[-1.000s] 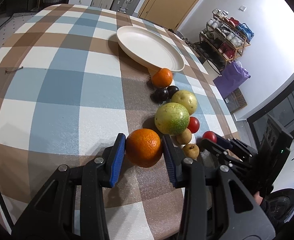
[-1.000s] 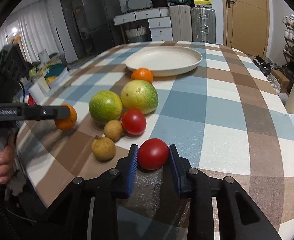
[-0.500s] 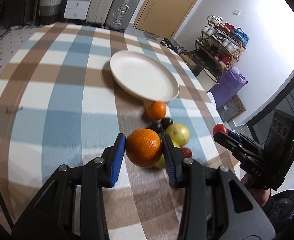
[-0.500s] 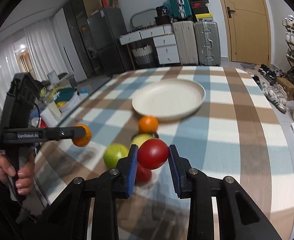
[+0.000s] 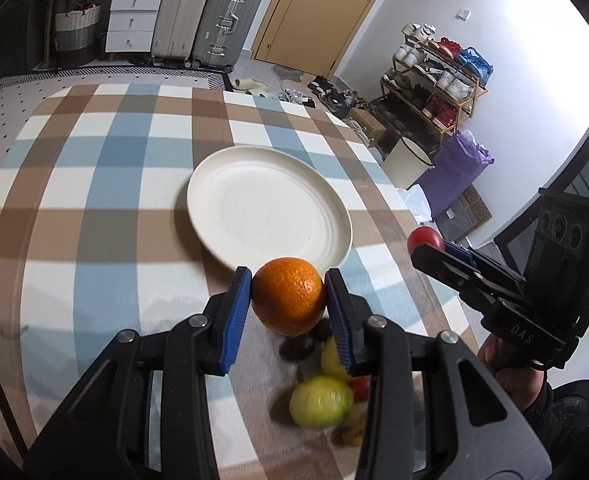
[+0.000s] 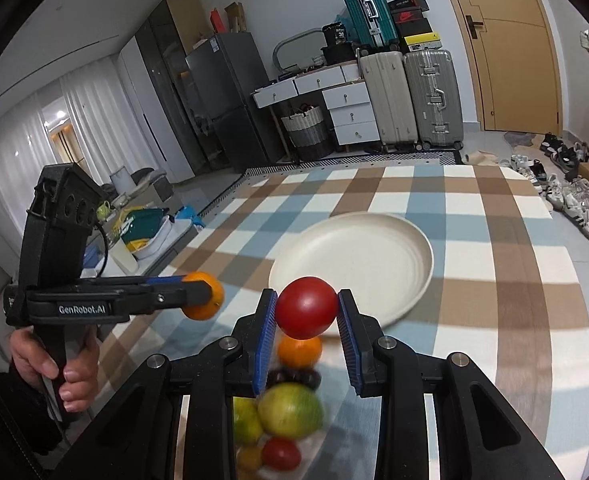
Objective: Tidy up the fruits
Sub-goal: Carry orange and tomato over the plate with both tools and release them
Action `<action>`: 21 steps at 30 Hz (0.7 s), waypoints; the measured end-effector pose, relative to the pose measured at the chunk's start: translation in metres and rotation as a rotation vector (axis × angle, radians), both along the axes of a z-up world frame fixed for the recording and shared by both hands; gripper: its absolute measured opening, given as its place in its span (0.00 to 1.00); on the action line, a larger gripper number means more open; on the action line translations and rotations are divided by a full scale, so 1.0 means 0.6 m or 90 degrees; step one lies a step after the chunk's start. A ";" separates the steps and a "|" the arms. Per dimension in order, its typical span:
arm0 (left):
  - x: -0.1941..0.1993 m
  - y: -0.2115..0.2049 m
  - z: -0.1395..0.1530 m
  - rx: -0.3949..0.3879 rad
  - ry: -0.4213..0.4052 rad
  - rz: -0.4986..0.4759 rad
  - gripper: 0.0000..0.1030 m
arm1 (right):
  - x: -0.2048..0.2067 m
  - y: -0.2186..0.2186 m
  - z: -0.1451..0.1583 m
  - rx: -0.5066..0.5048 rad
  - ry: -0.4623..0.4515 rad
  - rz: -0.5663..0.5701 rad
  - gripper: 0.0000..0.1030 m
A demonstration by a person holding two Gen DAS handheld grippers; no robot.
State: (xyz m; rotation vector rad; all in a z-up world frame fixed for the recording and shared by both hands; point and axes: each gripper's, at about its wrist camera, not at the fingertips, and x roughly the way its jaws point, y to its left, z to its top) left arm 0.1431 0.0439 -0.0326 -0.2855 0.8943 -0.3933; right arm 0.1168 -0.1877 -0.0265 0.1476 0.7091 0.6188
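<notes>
My left gripper [image 5: 288, 298] is shut on an orange [image 5: 288, 295] and holds it in the air just short of the near rim of the empty white plate [image 5: 268, 208]. My right gripper [image 6: 304, 312] is shut on a red tomato [image 6: 305, 307], also lifted, near the plate [image 6: 354, 256]. Each gripper shows in the other view: the left one with its orange [image 6: 203, 295] and the right one with its tomato [image 5: 425, 239]. Below lie the other fruits: a small orange [image 6: 299, 350], dark plums [image 6: 294, 378], green-yellow citrus [image 6: 290, 410], another tomato [image 6: 280, 454].
The checked tablecloth [image 5: 106, 184] covers the table. Suitcases [image 6: 410, 96] and drawers [image 6: 350, 110] stand beyond the far edge. A shoe rack [image 5: 438, 76] and a purple bag [image 5: 454, 172] are off the table's right side.
Both grippers have lifted their fruit off the table and carried it up and forward toward the plate. The fruit pile now lies below and behind the fingers.
</notes>
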 end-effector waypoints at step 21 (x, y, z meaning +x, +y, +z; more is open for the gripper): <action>0.210 -0.054 -0.074 0.041 0.057 -0.027 0.34 | 0.177 0.028 -0.060 -0.009 0.061 0.018 0.30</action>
